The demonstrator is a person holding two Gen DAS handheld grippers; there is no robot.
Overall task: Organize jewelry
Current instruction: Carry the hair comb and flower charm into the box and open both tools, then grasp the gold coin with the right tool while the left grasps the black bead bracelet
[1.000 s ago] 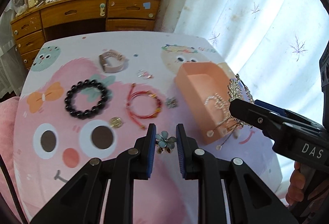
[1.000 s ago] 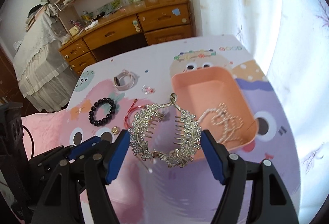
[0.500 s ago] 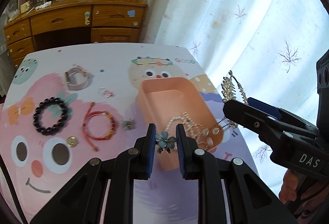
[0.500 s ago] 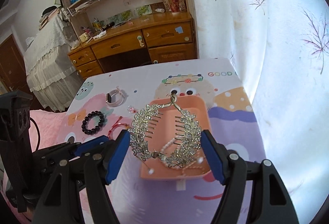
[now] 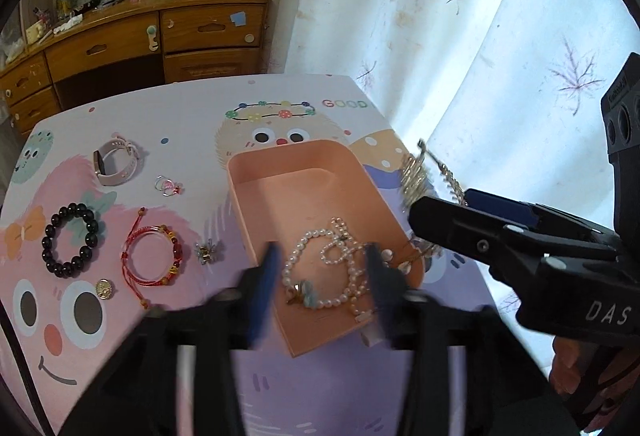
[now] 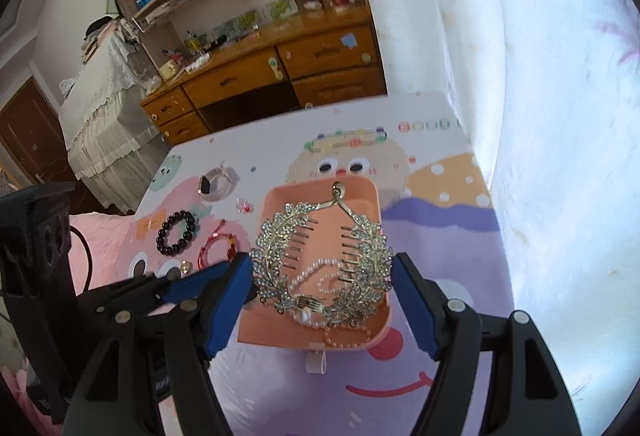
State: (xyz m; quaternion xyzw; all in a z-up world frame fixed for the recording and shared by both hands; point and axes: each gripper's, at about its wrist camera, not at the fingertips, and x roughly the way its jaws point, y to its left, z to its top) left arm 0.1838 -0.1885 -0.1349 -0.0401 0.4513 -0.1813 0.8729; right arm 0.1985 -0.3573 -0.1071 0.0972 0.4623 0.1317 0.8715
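A peach box (image 5: 304, 172) stands on the cartoon tablecloth (image 5: 192, 124) with a pearl necklace (image 5: 340, 256) inside. My left gripper (image 5: 323, 260) hovers over the box's near end, its jaws opening and blurred. The blue flower brooch (image 5: 308, 296) lies loose beside the pearls, free of the pads. My right gripper (image 6: 324, 284) is shut on a silver leaf-shaped hair comb (image 6: 280, 248), held above the box (image 6: 280, 332). In the left wrist view the comb (image 5: 414, 172) pokes out past the right gripper's black finger, just right of the box.
Left of the box lie a black bead bracelet (image 5: 72, 240), a red cord bracelet (image 5: 154, 256), a pale watch (image 5: 116, 164), small rings (image 5: 168, 186), a silver charm (image 5: 206, 252) and a gold coin (image 5: 104, 289). A curtain (image 5: 460, 36) hangs at right, a wooden desk (image 5: 160, 36) behind.
My left jaws have sprung apart and the flower brooch has dropped from them into the box. Both grippers slid over the box; the right one still holds the comb.
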